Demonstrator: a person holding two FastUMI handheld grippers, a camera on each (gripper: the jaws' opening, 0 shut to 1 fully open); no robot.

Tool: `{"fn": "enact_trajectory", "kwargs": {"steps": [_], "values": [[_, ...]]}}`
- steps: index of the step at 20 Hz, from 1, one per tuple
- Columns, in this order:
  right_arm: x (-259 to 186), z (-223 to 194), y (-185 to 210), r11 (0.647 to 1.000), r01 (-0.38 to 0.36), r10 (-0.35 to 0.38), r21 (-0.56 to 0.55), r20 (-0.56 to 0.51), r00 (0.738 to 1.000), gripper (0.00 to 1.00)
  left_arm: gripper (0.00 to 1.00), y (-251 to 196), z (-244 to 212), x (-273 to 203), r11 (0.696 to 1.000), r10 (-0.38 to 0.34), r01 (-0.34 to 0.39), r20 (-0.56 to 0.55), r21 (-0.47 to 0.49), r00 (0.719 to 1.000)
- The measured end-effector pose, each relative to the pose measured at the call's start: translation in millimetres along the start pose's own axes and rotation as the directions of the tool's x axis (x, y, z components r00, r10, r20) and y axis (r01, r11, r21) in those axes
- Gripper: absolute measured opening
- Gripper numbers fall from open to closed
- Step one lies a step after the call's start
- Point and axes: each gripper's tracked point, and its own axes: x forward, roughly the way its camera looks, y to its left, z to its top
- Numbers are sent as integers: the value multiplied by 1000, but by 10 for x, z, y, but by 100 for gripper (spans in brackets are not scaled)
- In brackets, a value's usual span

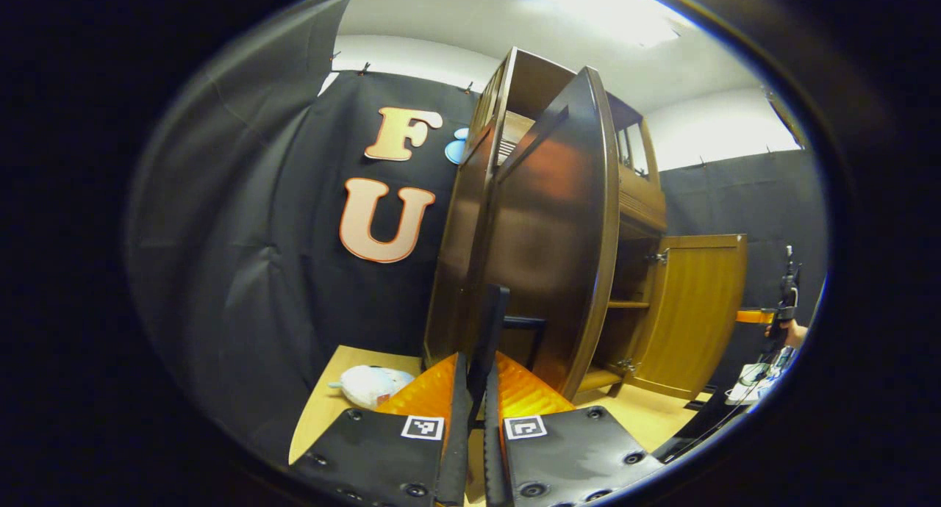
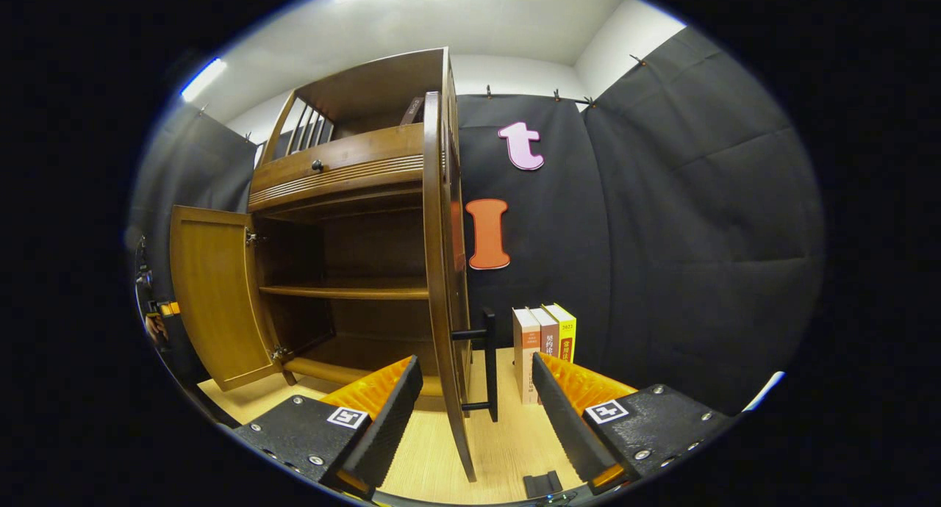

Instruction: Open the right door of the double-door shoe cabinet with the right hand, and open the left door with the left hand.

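Both doors of the shoe cabinet (image 2: 353, 220) stand swung out from its front, leaving the bare inner shelf (image 2: 342, 292) exposed. In the left gripper view, my left gripper (image 1: 476, 397) is pinched on the dark bar handle (image 1: 491, 331) of the left door (image 1: 551, 228), both orange-backed fingers pressing its sides, and the door stands edge-on just ahead of me, well clear of the cabinet front. In the right gripper view, my right gripper (image 2: 478, 404) is spread wide, its fingers apart on either side of the right door (image 2: 441, 272), whose own black handle (image 2: 487, 364) sits between them untouched. Farther off in the left gripper view, the right door (image 1: 695, 308) hangs fully open beside the lower shelves, with the other tool and a hand (image 1: 792, 334) near the right edge. By my reading, the right-hand step is done and released, and the left door is open or very nearly so; what remains, at most, is to finish the swing and let go. Three books (image 2: 544, 353) stand on the wooden floor board (image 2: 507, 441) beside the cabinet, and a white bundle (image 1: 371, 384) lies by the left side.
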Motion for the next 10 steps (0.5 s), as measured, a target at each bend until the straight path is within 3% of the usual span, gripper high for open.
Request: {"fn": "enact_trajectory", "kwargs": {"steps": [6,8,10], "values": [[-31,19,-47,1000,13,-13,-24,1,1000,92,15,-122,-120,-328,997,57,-52,-82,65,995],[-45,29,-86,1000,20,-20,-23,4,1000,92,9,-348,-82,-603,995,74,-68,-91,70,993],[-27,51,-107,1000,19,-19,-18,4,1000,92,9,-629,66,-710,986,118,-106,-83,131,990]]}}
